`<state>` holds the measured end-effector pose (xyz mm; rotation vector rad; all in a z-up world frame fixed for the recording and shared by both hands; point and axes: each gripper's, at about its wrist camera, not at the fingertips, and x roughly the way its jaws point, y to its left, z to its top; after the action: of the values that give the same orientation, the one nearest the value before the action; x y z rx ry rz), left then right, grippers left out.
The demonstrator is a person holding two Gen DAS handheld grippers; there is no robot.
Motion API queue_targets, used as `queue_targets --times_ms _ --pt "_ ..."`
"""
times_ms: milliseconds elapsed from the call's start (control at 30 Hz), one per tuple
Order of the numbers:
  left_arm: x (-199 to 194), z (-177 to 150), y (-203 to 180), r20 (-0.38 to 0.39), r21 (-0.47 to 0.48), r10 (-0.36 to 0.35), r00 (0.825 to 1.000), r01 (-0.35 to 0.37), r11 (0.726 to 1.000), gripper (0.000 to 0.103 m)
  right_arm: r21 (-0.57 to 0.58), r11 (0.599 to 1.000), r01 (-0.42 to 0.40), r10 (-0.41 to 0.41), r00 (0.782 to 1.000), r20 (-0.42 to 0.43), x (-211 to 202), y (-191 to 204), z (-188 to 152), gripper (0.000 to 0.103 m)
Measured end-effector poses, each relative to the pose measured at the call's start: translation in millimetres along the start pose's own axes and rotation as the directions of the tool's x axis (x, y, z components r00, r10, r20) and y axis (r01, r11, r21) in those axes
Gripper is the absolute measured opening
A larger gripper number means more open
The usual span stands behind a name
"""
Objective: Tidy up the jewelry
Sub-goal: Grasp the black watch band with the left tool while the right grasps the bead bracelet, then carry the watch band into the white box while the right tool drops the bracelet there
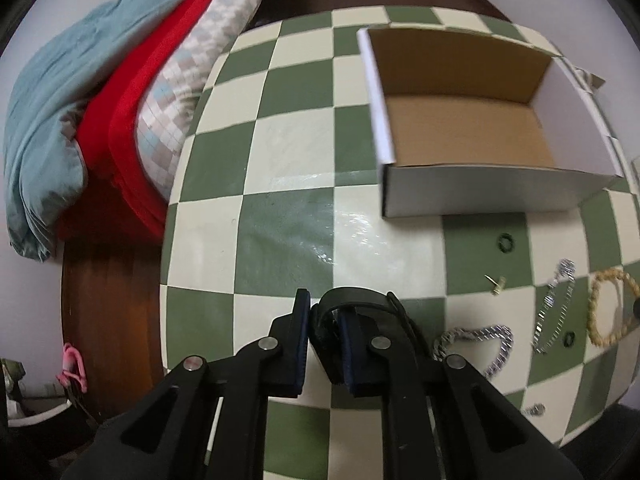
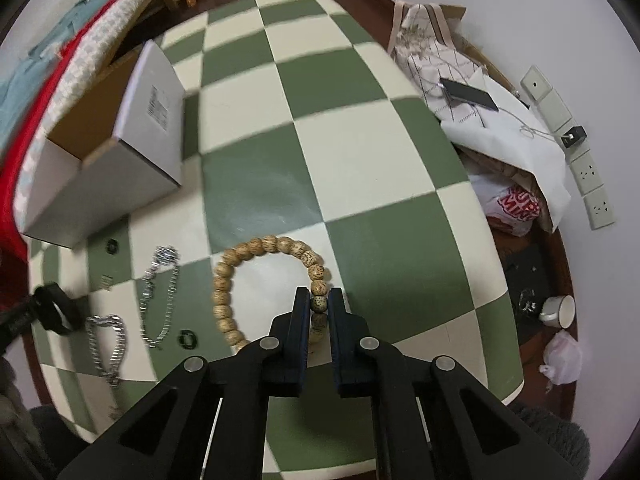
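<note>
The right gripper (image 2: 319, 304) pinches one bead of the bead bracelet (image 2: 256, 280) on the table (image 2: 360, 184); a grip that thin could slip. The left gripper (image 1: 324, 322) clamps a black band (image 1: 360, 300), which may snag chains (image 1: 480, 344) before reaching the box (image 1: 472, 128).

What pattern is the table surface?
Green and cream checkerboard table surface; clearest in the right wrist view.

Red blanket (image 1: 120, 112), phone (image 2: 468, 94), white mug (image 2: 558, 311)
</note>
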<state>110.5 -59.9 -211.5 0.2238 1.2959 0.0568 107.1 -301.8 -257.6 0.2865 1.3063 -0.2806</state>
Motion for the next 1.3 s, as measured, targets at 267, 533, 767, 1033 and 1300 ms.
queue_targets --times_ms 267,533,767,1033,1300 --pt "-26 4 7 0.085 0.031 -0.051 0.995 0.049 0.998 0.011 -0.041 0.998 -0.054 0.057 0.996 0.069 -44 18 9 0.009" --pt "-59 29 17 0.175 0.018 -0.099 0.980 0.097 0.995 0.011 -0.120 0.990 -0.074 0.091 0.986 0.141 -89 51 15 0.009" --pt "-87 56 24 0.238 -0.010 -0.137 0.961 0.144 0.990 0.011 -0.174 0.981 -0.091 0.125 0.972 0.197 -118 79 31 0.009" --pt "-97 103 36 0.278 -0.036 -0.157 0.948 0.174 0.984 0.011 -0.233 0.966 -0.111 0.170 0.952 0.253 -139 113 60 0.009" --pt "-53 157 46 0.168 -0.072 -0.265 0.950 0.280 0.957 0.011 -0.236 0.956 -0.174 0.231 0.942 0.244 -128 132 114 0.009"
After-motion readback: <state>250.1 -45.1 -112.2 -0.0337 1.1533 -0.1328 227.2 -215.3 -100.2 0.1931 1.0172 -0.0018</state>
